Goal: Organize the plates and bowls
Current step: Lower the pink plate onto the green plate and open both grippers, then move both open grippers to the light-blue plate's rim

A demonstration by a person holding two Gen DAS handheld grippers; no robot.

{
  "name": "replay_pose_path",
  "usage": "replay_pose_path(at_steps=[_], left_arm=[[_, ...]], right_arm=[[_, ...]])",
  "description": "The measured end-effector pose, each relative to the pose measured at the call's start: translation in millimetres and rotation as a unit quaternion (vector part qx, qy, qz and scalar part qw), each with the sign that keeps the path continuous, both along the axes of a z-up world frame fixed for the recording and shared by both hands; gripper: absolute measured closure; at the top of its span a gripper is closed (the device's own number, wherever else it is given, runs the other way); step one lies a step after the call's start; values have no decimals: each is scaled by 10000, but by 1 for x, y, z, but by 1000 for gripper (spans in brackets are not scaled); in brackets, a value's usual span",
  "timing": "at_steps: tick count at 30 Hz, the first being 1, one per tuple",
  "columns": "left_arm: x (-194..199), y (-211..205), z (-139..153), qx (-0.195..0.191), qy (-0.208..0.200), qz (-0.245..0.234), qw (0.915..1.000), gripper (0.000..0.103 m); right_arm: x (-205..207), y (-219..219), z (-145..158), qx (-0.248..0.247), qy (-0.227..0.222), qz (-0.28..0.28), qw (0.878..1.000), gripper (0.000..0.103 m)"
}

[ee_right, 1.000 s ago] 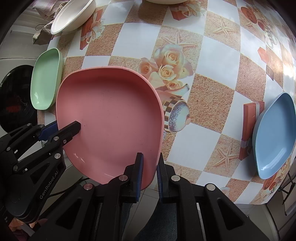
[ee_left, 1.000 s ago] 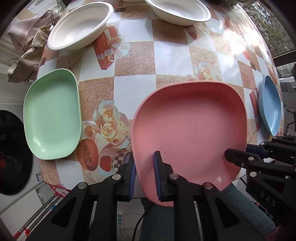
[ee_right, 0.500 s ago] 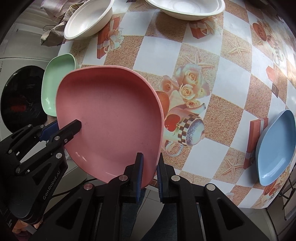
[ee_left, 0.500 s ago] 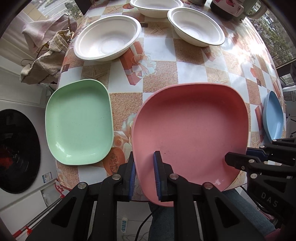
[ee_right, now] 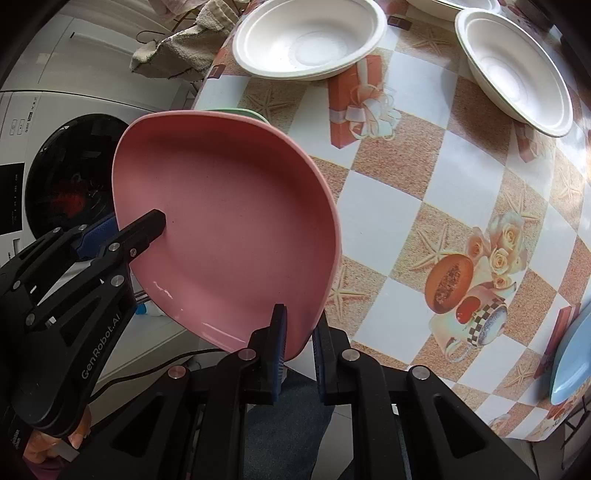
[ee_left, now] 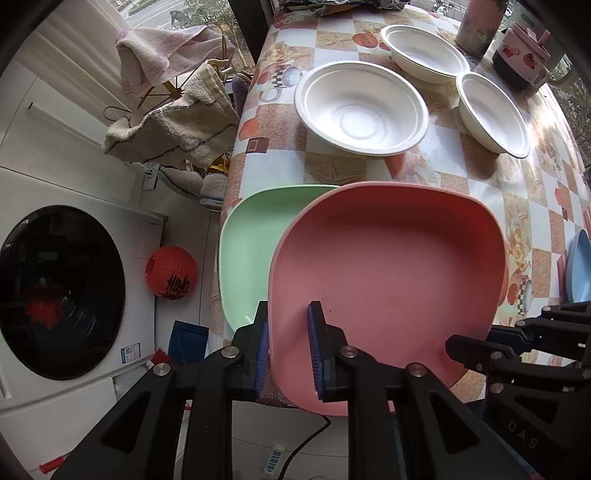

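Note:
Both grippers hold the pink plate (ee_left: 388, 266) in the air by its near rim. My left gripper (ee_left: 287, 345) is shut on its left part and my right gripper (ee_right: 298, 345) on its right part (ee_right: 229, 221). The plate hangs partly over the green plate (ee_left: 251, 243), which lies at the table's left edge; only a sliver of green (ee_right: 247, 111) shows in the right wrist view. Three white bowls stand farther back (ee_left: 360, 107) (ee_left: 493, 114) (ee_left: 424, 53). A blue plate (ee_right: 572, 354) lies at the right edge.
The table (ee_right: 424, 192) has a checkered floral cloth. A washing machine (ee_left: 62, 291) and a rack with towels (ee_left: 173, 125) stand left of the table. A cup (ee_left: 476, 26) and a patterned pot (ee_left: 521, 59) stand at the far end.
Both grippers have carried the pink plate to the left and up, from the table's middle to partly over the green plate. More of the far bowls has come into view.

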State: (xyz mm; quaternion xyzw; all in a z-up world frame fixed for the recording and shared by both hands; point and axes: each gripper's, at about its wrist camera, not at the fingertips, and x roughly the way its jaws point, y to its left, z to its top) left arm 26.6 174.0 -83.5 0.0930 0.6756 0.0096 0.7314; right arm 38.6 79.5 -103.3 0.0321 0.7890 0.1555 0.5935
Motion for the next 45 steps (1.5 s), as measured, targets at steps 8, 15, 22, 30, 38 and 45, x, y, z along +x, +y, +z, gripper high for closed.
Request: replay_pose_path(at_steps=[8, 15, 22, 30, 38, 45], left_arm=[[15, 40, -11, 71, -62, 256, 9996, 77], [8, 53, 0, -89, -314, 490, 9983, 47], [-12, 20, 9, -463, -141, 298, 9984, 41], [-24, -55, -1, -760, 305, -315, 9961, 40], [-28, -118, 2, -734, 398, -1107, 9903, 40], [-17, -168, 7, -692, 387, -1730, 9817, 40]], right_arm=[[29, 41, -21, 191, -2, -151, 9997, 87], [31, 9, -18, 72, -210, -268, 9994, 17], [7, -59, -20, -579, -61, -390, 9975, 17], [-17, -127, -19, -612, 108, -1263, 9900, 17], [-41, -205, 1, -642, 10, -2011, 9775, 17], [-58, -266, 15, -638, -180, -2782, 9582, 17]])
